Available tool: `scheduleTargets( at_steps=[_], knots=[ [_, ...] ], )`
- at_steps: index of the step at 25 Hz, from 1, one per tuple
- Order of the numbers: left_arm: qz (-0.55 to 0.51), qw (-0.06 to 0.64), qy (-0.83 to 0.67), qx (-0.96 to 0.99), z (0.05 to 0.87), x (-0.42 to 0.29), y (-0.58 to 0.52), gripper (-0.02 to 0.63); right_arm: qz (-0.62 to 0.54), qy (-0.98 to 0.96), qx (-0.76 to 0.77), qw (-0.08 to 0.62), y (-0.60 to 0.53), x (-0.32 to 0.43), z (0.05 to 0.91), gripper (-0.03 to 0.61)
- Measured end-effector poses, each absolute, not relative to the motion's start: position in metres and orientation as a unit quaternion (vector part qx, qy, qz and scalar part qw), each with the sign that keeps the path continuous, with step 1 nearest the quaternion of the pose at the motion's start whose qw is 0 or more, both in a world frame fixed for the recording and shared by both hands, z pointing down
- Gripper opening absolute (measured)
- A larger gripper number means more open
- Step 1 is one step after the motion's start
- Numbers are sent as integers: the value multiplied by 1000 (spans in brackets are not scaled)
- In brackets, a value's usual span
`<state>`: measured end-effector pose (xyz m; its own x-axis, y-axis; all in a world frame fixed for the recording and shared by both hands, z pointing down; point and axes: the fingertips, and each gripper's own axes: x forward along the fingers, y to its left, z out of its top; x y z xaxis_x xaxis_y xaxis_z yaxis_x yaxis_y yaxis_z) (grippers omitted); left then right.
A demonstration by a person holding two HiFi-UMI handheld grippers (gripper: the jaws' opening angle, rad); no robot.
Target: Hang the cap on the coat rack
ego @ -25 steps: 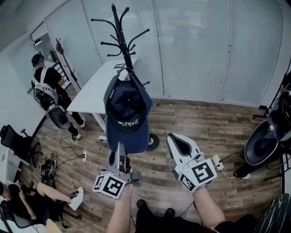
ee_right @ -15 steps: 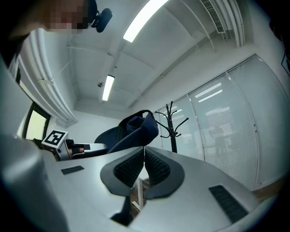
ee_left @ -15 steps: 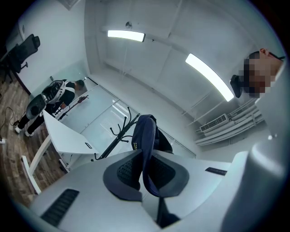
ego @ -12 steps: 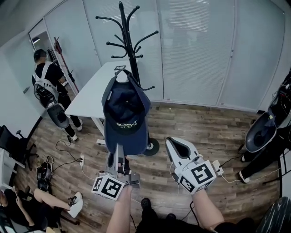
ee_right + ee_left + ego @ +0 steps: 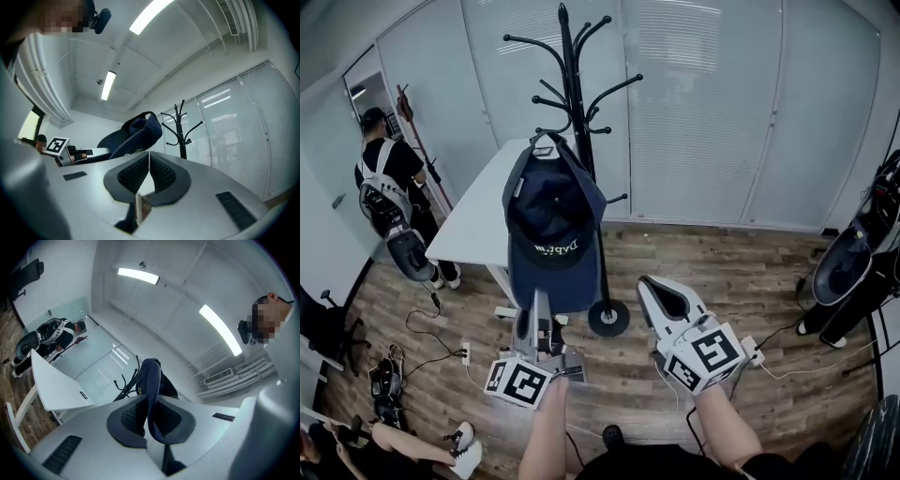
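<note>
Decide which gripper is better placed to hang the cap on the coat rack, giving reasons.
Left. The left gripper grips the cap, raised before the coat rack; the right gripper is shut and empty.

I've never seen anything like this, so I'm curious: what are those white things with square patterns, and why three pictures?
They are grabbers, not a robot: a person holds one in each hand, and each has two pinching jaws. The patterned cubes are part of them. One picture comes from a camera on the person's head, looking down. The other two come from small cameras riding on each grabber, looking along its jaws. The left gripper pinches the brim of a dark blue cap, held up in front of the black coat rack. The right gripper has its jaws together and holds nothing. Behind the cap stands a white table.
</note>
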<state>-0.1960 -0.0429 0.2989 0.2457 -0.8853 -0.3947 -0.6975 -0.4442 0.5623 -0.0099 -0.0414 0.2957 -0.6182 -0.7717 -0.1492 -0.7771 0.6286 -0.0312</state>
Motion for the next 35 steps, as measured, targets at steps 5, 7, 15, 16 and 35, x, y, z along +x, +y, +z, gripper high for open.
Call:
scheduleTargets(
  at_steps=[5, 7, 15, 16, 35],
  knots=[
    [-347, 126, -485, 793, 300, -211, -53, 31, 15, 888, -453, 80, -48, -23, 304, 32],
    [-348, 132, -481, 793, 303, -217, -63, 31, 18, 888, -454, 72, -52, -32, 307, 32],
    [-358, 137, -464, 799, 313, -217, -82, 31, 10, 884, -463, 62, -61, -32, 326, 32],
    [-359, 137, -463, 799, 312, -216, -86, 31, 9, 885, -462, 63, -67, -30, 327, 32],
    [-381, 106, -504, 767, 279, -215, -206, 31, 20, 916, -386, 110, -224, -23, 290, 32]
  ],
)
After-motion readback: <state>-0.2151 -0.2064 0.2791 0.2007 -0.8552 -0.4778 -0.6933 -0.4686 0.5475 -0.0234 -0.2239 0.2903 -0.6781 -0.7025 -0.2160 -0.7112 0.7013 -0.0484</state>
